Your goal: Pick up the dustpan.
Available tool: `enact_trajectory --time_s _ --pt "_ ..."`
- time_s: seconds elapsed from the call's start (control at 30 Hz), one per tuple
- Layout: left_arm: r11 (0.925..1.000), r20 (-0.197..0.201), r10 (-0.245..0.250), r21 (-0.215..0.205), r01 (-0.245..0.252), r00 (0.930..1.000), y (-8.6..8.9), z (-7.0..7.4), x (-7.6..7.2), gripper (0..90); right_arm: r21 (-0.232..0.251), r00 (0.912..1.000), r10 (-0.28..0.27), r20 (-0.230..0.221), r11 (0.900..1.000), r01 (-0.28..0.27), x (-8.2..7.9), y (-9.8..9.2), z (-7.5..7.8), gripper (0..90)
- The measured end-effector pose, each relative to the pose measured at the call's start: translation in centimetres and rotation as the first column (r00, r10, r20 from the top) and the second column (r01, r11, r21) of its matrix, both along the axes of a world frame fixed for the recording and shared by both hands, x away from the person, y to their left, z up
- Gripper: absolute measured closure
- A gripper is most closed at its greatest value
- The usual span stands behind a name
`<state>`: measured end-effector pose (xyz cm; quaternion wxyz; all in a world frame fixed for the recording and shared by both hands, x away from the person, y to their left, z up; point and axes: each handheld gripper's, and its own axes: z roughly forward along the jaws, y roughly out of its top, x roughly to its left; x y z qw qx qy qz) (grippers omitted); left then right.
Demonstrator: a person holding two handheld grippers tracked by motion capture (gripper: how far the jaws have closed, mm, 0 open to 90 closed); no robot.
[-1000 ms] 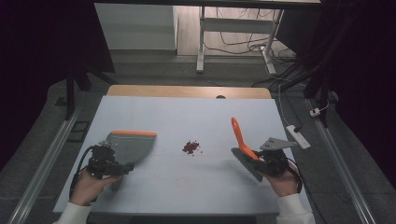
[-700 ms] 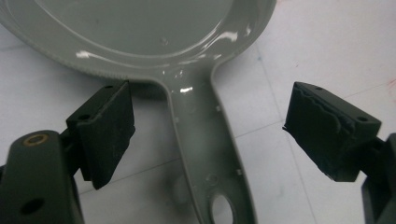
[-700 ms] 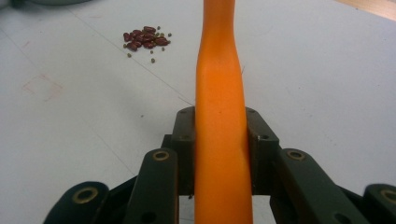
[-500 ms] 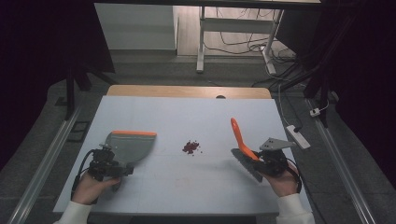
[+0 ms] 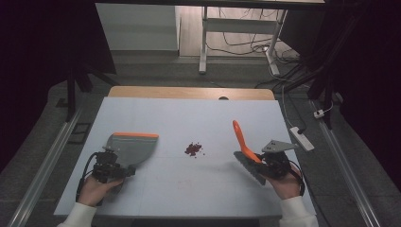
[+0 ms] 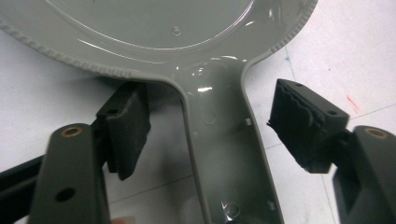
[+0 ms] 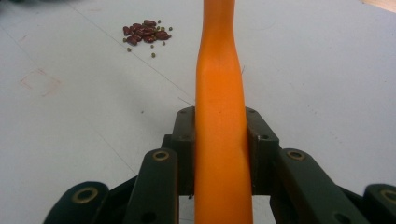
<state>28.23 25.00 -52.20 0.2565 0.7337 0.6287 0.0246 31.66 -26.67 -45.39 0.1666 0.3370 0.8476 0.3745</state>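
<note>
Both grippers sit either side of the beans [image 5: 193, 149]: left gripper [image 5: 115, 166], jaws just closing, straddles the dustpan [image 5: 132, 146] handle unpinched, right gripper [image 5: 265, 165] clamps the brush [image 5: 241, 142], so sweeping nears.

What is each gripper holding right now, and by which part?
The right gripper is shut on the brush, clamping its orange handle. The left gripper holds nothing yet: its jaws have just been closing around the dustpan handle, pads not touching.

A pale tabletop [image 5: 189, 118] with a wooden far edge stands on grey carpet [image 5: 42, 156]. Beyond it, a white desk frame [image 5: 204, 42] rises over loose cables [image 5: 246, 47]. A white power strip [image 5: 301, 138] lies to the right; the surroundings are dark.
</note>
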Motion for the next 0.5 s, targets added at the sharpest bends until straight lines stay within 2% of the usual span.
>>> enact_trajectory --time_s 0.27,0.3,0.5 --pt "0.9991 0.015 0.037 -0.023 -0.037 0.9992 0.0 -0.07 0.14 42.9 -0.003 1.0 -0.001 -0.001 1.0 0.001 0.01 0.04 -0.02 70.0" --pt "0.9989 0.017 0.04 -0.026 -0.039 0.9991 -0.01 -0.08 0.15 47.0 -0.003 1.0 -0.001 0.0 1.0 0.001 0.01 0.03 -0.03 70.0" --pt "0.9978 0.009 0.049 -0.045 -0.048 0.9988 0.23 -0.18 0.24 53.7 -0.004 1.0 -0.002 0.002 1.0 0.002 0.01 -0.04 0.03 70.0"
